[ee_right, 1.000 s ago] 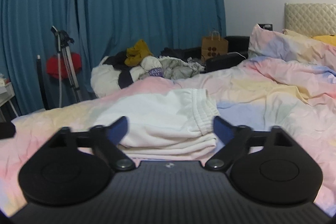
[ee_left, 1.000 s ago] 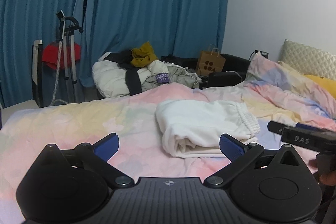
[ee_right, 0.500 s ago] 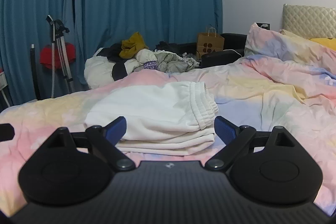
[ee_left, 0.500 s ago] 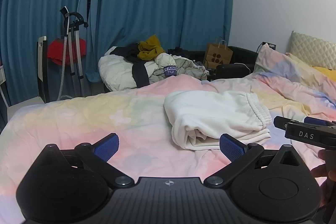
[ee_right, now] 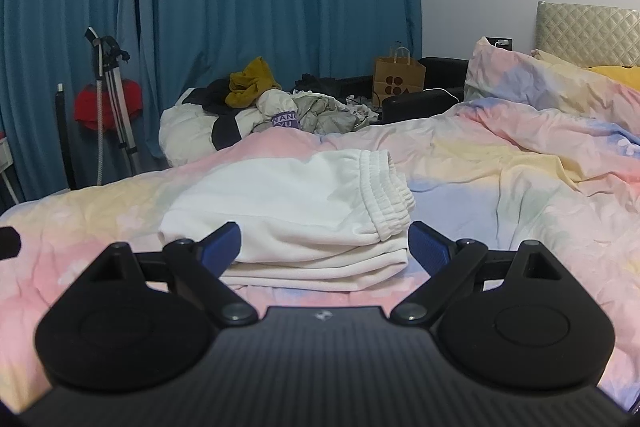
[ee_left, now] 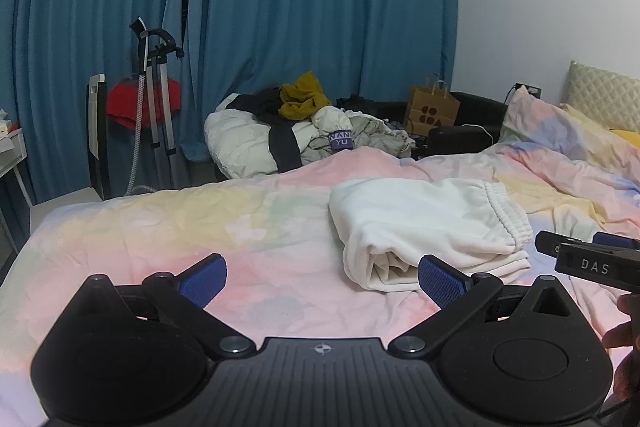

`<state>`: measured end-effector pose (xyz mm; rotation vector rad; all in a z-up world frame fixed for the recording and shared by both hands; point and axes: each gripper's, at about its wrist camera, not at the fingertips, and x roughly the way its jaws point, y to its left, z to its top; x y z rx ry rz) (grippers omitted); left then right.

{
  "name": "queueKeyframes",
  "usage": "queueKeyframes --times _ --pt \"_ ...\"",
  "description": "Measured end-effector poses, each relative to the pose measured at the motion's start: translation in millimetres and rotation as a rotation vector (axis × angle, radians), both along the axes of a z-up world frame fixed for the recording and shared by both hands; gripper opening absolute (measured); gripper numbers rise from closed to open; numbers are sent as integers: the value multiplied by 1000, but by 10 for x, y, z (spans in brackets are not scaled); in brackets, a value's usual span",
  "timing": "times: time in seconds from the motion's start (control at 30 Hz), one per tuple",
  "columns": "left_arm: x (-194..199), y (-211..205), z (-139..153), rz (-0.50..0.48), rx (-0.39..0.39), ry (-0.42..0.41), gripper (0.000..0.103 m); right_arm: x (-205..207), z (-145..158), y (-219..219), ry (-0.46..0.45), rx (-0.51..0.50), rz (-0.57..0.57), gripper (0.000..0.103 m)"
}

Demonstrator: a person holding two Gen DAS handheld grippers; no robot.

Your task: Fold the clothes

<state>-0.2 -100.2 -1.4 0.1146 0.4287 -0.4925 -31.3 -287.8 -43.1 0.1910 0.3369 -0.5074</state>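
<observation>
A folded white garment with an elastic waistband (ee_left: pixel 424 223) lies on the pastel bedspread (ee_left: pixel 200 219); it also shows in the right wrist view (ee_right: pixel 296 215). My left gripper (ee_left: pixel 320 279) is open and empty, held above the bed, short of the garment's left front corner. My right gripper (ee_right: pixel 324 247) is open and empty, just in front of the garment's near edge. The right gripper's body (ee_left: pixel 592 259) shows at the right edge of the left wrist view.
A heap of unfolded clothes (ee_left: pixel 296 131) lies beyond the bed's far edge, before blue curtains. A brown paper bag (ee_left: pixel 432 107), a garment steamer stand (ee_left: pixel 156 99) and a rumpled duvet with pillows (ee_right: pixel 540 99) at the right are in view.
Both grippers have drawn back and risen from the folded garment, so it looks smaller and farther away. Both stay open and empty.
</observation>
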Motion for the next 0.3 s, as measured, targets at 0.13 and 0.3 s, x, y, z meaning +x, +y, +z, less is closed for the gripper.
queueKeyframes --times 0.13,0.3 --pt "-5 -13 2 14 11 -7 103 -17 -10 -13 -1 9 -2 92" --pt "-27 -21 1 13 13 -9 103 -25 1 -15 -1 8 2 92"
